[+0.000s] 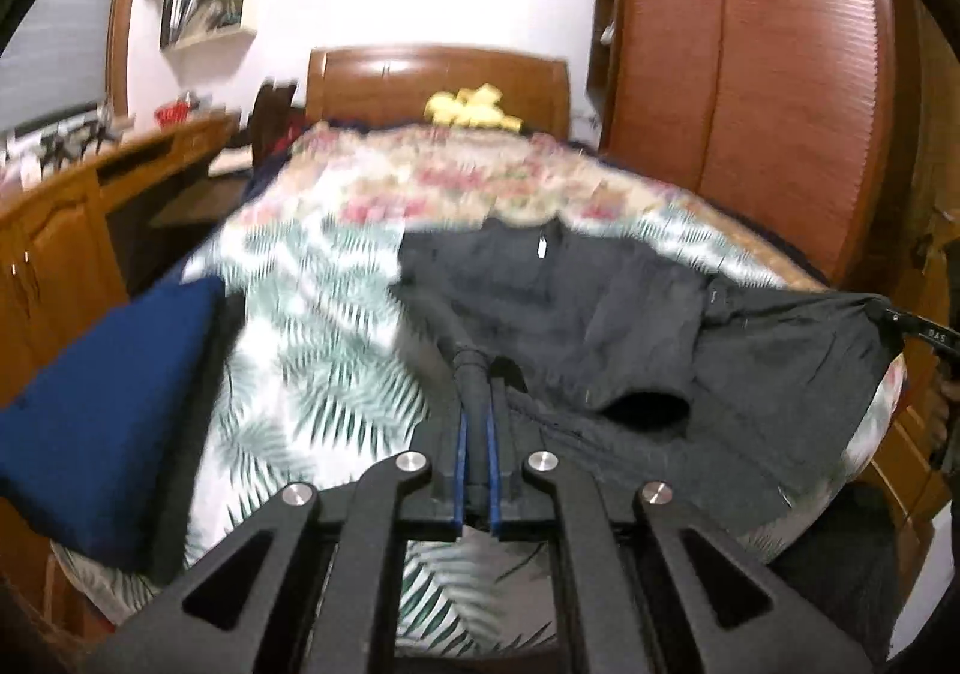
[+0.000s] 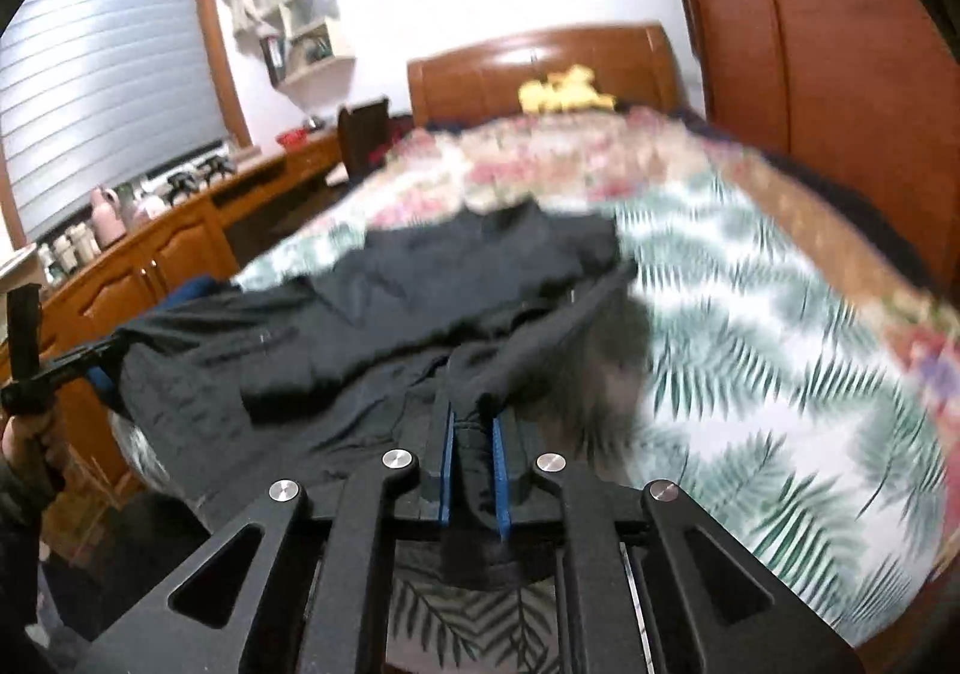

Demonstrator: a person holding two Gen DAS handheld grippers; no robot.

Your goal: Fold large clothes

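Here, by view:
Left wrist: left gripper [image 1: 478, 374] jaws clamped on dark garment [image 1: 600, 314] hem; garment lies across leaf-print bedspread [image 1: 312, 350].
Right wrist: right gripper [image 2: 474, 422] jaws pinched on garment edge.
Writing: small characters on far gripper, unreadable.

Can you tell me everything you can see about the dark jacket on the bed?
The dark jacket is black or charcoal, of thin, wrinkly cloth, with a collar at the far end. It lies spread over the leafy bedspread, near edge lifted. The left tongs and right tongs are each shut on a bunch of that edge, one at each side.
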